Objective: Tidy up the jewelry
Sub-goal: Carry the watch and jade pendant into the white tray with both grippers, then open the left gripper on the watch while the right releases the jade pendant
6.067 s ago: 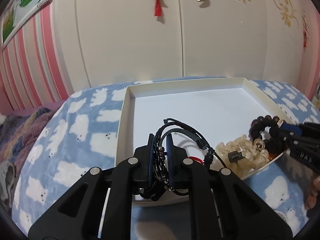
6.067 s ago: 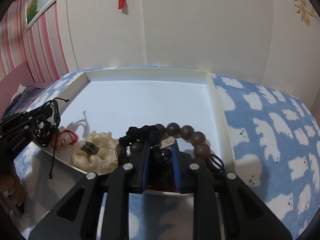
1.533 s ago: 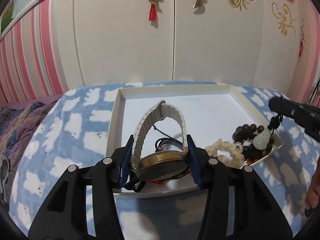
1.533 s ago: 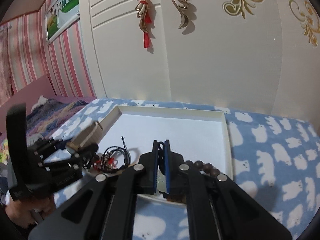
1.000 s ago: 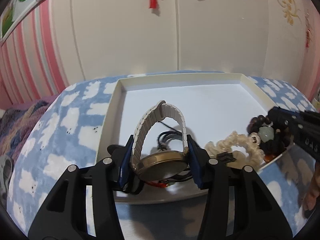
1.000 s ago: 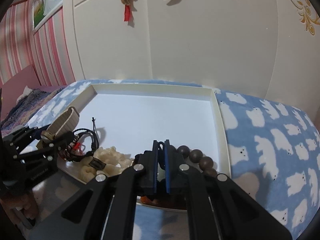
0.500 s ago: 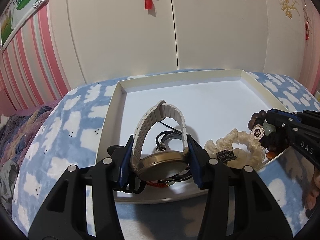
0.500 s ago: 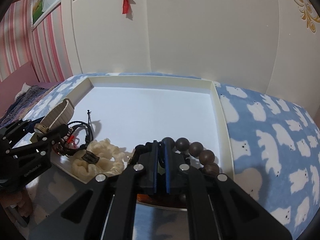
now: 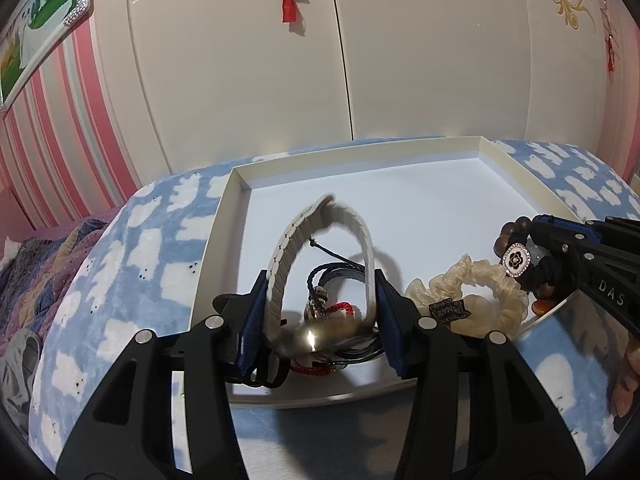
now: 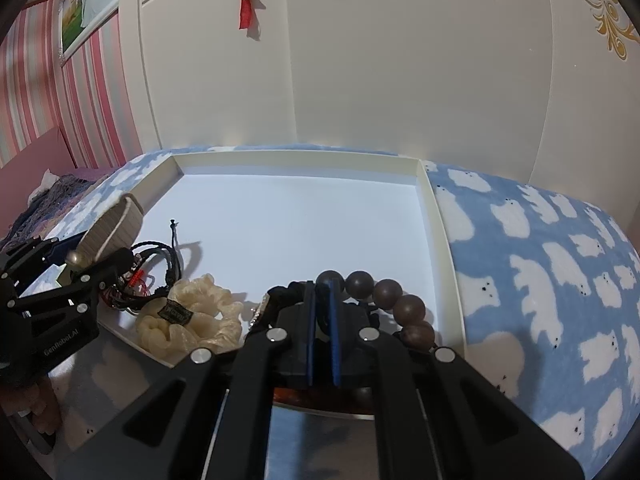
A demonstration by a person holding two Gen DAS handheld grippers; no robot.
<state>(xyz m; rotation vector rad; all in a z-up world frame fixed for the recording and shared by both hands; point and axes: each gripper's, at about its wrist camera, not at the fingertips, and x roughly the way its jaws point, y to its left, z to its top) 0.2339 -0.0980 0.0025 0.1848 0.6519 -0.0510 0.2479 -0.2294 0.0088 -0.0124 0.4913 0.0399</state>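
Left gripper (image 9: 322,316): the two blue-padded fingers (image 9: 253,322) stand partly apart and clamp a watch (image 9: 316,280) between them, pads pressed against the pale strap on either side; the metal case sits low between the fingertips, blurred, and the strap arches up and away from them, over the near left corner of the tray (image 9: 224,240); directly beyond and beneath the case lie black cord bracelets (image 9: 340,274) and a red cord piece (image 9: 340,309) on the tray floor; to the right of the fingers a cream scrunchie (image 9: 472,292) rests inside the near wall.

Right gripper (image 10: 322,312): the fingers are pressed together with only a thin slot between the blue pads; whether anything is pinched there cannot be told; the tips sit over a black scrunchie (image 10: 286,294) bearing a flower charm (image 9: 516,259), which lies against their left side; dark wooden beads (image 10: 388,290) curve away just to the right of the tips, in the near right corner of the tray.

Outward from both: the white tray floor beyond the fingers is bare; the tray rests on a blue blanket (image 10: 540,248) with white bear figures; white cabinet doors (image 9: 240,60) stand behind; part of a hand (image 9: 628,372) shows beneath the right gripper.
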